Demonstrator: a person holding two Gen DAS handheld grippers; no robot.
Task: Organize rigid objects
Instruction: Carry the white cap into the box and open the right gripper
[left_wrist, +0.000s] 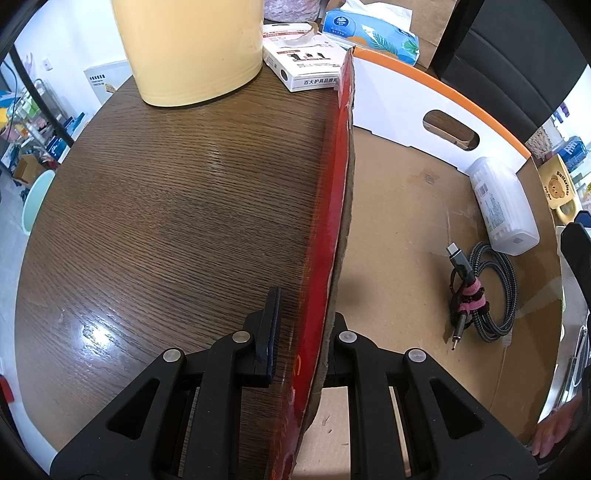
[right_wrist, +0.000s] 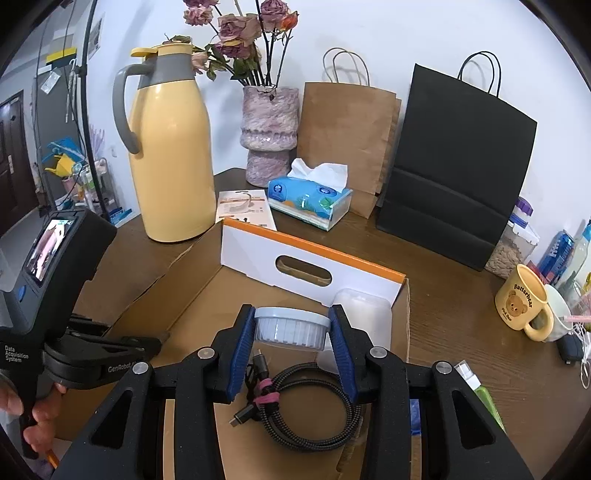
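An open cardboard box (right_wrist: 199, 306) lies on the dark wooden table (left_wrist: 166, 206). My left gripper (left_wrist: 304, 332) is shut on the box's red-printed side wall (left_wrist: 338, 192), which stands upright between its jaws. The same gripper (right_wrist: 110, 350) shows at the left of the right wrist view, held by a hand. My right gripper (right_wrist: 291, 328) is shut on a small round ribbed jar (right_wrist: 291, 328) with a pale blue lid, held above the box's inside. On the box floor (left_wrist: 406, 221) lie a coiled braided cable (right_wrist: 306, 406) and a white plastic case (left_wrist: 502, 206).
A yellow thermos jug (right_wrist: 173, 155), a vase of dried roses (right_wrist: 267, 136), a tissue pack (right_wrist: 310, 199) and a small white carton (left_wrist: 303, 62) stand behind the box. Brown (right_wrist: 343, 140) and black paper bags (right_wrist: 458, 166) lean on the wall. A bear mug (right_wrist: 524, 301) stands right.
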